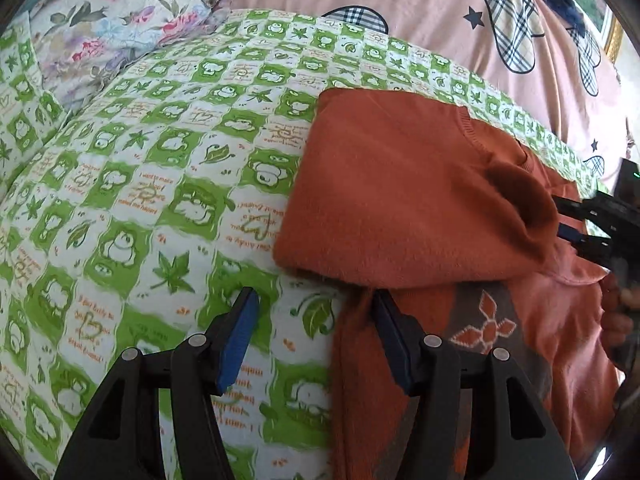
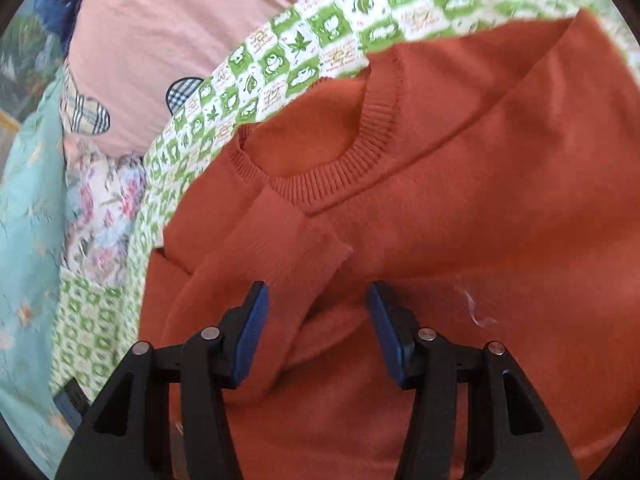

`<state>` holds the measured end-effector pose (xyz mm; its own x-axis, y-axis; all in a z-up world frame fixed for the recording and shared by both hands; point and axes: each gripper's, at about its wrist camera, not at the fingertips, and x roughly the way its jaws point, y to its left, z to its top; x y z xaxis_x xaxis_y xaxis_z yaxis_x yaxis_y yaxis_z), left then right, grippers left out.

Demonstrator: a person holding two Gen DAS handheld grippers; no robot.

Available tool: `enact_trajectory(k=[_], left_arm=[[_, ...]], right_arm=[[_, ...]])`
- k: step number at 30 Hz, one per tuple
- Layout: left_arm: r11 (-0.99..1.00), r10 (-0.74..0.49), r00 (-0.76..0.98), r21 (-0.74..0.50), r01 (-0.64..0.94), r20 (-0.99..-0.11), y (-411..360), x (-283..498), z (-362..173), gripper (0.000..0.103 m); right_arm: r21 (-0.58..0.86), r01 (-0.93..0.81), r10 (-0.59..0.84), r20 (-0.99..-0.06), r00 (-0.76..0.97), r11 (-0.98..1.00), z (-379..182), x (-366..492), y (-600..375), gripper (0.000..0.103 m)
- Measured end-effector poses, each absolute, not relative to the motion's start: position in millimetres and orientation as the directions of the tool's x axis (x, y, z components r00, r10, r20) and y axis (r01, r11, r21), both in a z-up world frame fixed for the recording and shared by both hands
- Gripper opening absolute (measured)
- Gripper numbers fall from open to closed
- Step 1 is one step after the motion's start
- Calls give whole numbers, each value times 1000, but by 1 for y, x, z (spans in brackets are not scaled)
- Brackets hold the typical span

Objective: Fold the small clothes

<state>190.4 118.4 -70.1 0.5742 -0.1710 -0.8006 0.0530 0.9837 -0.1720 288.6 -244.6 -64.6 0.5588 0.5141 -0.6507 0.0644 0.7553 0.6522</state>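
Observation:
An orange knit sweater lies partly folded on a green-and-white patterned sheet; a grey band with an orange flower shows on its lower part. My left gripper is open, one finger over the sheet and the other at the sweater's left edge. In the left wrist view my right gripper is at the sweater's right side by the neck opening. In the right wrist view the sweater fills the frame, ribbed collar facing me. My right gripper is open with a folded sleeve strip between its fingers, not clamped.
A pink quilt with plaid hearts and stars lies behind the sheet. A floral pillow sits at the back left. In the right wrist view a teal floral cloth lies at the left.

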Motion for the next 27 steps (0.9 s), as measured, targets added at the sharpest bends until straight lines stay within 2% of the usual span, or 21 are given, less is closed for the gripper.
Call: enact_trajectory(k=[1, 2, 6, 8, 10, 13, 16, 19, 22, 27], left_arm=[[986, -162, 577, -160, 55, -801, 115, 193, -70, 61], [987, -157, 578, -153, 56, -801, 109, 197, -71, 61], [990, -139, 585, -135, 51, -799, 95, 212, -71, 61], [991, -130, 591, -130, 43, -796, 93, 217, -69, 60], [990, -127, 598, -133, 35, -791, 94, 221, -66, 60], [992, -112, 605, -128, 18, -788, 94, 227, -66, 60], [992, -95, 590, -127, -13, -802, 95, 230, -72, 61], [993, -74, 593, -114, -31, -802, 93, 230, -73, 61], [990, -68, 602, -129, -58, -796, 98, 229, -71, 61], [962, -136, 611, -252, -107, -779, 119, 226, -74, 62]], right_arm=[[675, 44, 547, -632, 549, 736, -62, 291, -242, 19], [696, 26, 573, -612, 545, 718, -56, 292, -241, 5], [701, -62, 541, -489, 684, 711, 7, 263, -263, 5], [726, -63, 502, -408, 763, 685, 32, 238, -293, 5], [730, -30, 427, -366, 827, 683, 43, 214, -326, 5], [687, 87, 318, -440, 840, 722, 28, 191, -359, 5], [666, 180, 291, -532, 795, 724, -11, 180, -377, 5], [636, 221, 271, -582, 766, 740, -36, 174, -378, 5], [627, 243, 271, -609, 745, 740, -50, 174, -377, 4], [595, 191, 267, -594, 759, 781, -37, 175, -362, 5]])
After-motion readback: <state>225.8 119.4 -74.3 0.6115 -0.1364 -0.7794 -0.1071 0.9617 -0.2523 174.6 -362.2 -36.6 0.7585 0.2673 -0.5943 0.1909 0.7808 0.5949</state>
